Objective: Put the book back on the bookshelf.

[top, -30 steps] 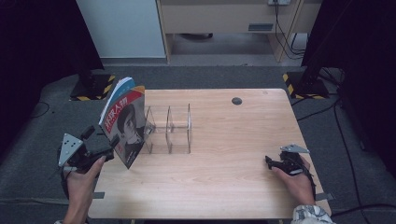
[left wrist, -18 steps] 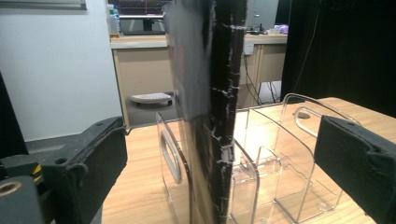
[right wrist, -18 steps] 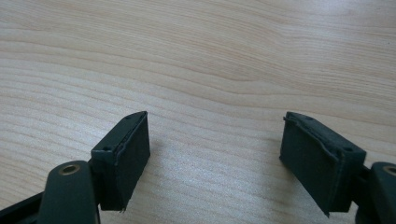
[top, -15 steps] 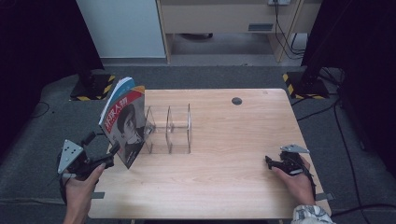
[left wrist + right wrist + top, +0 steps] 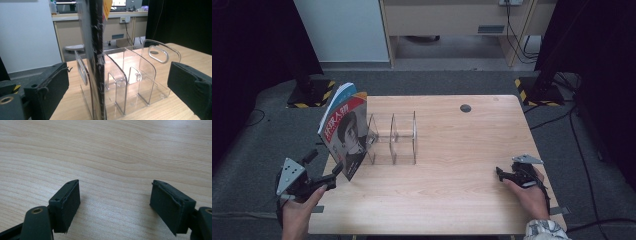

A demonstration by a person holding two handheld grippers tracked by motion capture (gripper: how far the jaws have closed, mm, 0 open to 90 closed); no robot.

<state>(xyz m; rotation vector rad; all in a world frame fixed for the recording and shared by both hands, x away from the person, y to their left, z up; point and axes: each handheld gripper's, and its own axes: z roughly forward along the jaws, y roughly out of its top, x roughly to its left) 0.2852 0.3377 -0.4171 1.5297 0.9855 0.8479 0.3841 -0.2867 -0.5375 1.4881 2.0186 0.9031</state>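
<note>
Since the earlier frames, the left tool [image 5: 326,172] has drawn back from the book toward the desk's 8 o'clock corner and sits a little lower; the right tool [image 5: 507,175] has kept its place.

A thin paperback book with a red-and-black portrait cover and white lettering [image 5: 343,131] stands on its lower edge in the leftmost slot of a clear acrylic divider rack [image 5: 394,137], leaning toward 9 o'clock, with its top well above the rack's panels. In the left gripper view the book's dark spine edge [image 5: 96,62] rises between the two black jaws, which stand wide apart on either side without touching it, so the left tool is open and holds nothing. The rack's curved transparent panels [image 5: 140,75] stand just behind the book, at about 1 o'clock from it in that view.

The right tool rests near the 4 o'clock edge of the light wooden desk [image 5: 452,200], held in the person's hand. Its jaws are spread over bare wood grain [image 5: 115,157], open and with nothing between them. A small dark round disc [image 5: 465,108] lies near the desk's far edge at 1 o'clock, well apart from both tools.
</note>
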